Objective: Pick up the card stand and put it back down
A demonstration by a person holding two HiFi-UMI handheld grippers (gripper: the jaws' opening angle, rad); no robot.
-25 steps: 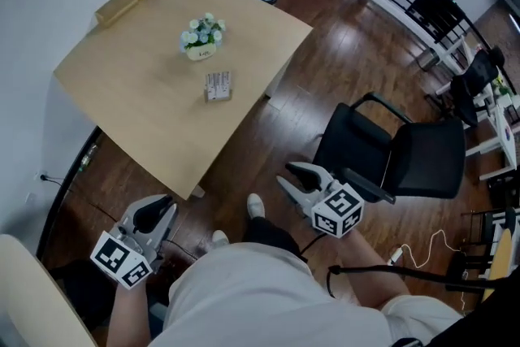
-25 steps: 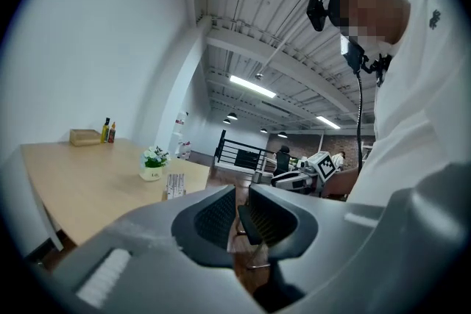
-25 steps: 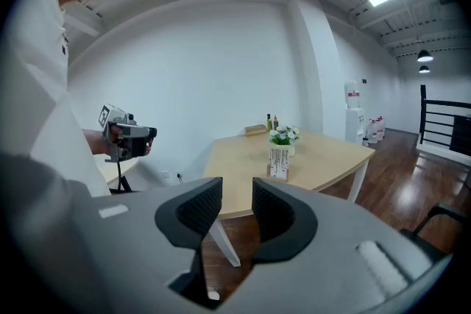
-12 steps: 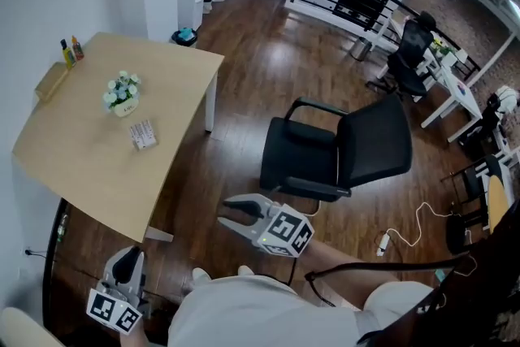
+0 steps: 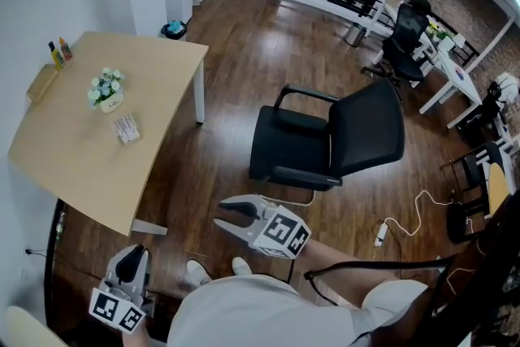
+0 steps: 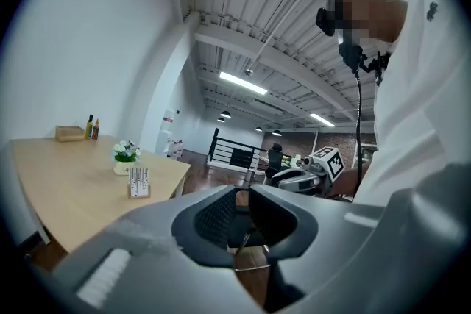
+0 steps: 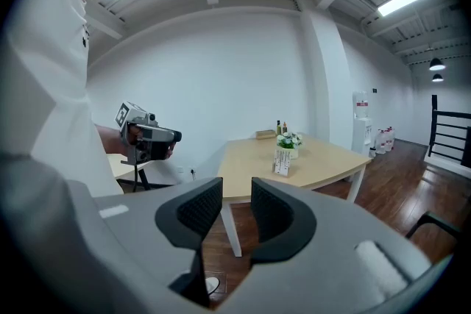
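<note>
The card stand (image 5: 125, 128), a small white holder with printed cards, stands upright on the light wooden table (image 5: 73, 166), near a pot of white flowers (image 5: 106, 90). It also shows in the left gripper view as the card stand (image 6: 137, 182), and in the right gripper view as the card stand (image 7: 282, 162). Both grippers are far from it, held low by the person's body. My right gripper (image 5: 221, 215) is open with nothing between its jaws. My left gripper (image 5: 136, 254) sits at the bottom left, its jaws a narrow gap apart and holding nothing.
A black office chair (image 5: 325, 142) stands on the dark wood floor right of the table. Two small bottles (image 5: 58, 53) and a cardboard box (image 5: 41, 83) sit at the table's far edge. A white cable (image 5: 406, 211) lies on the floor. More desks and chairs (image 5: 439, 53) are far right.
The head view has swung right: the table slid to the left and the black chair came to the middle. Both grippers shifted left in view, the left one lower. Jaws look unchanged.
</note>
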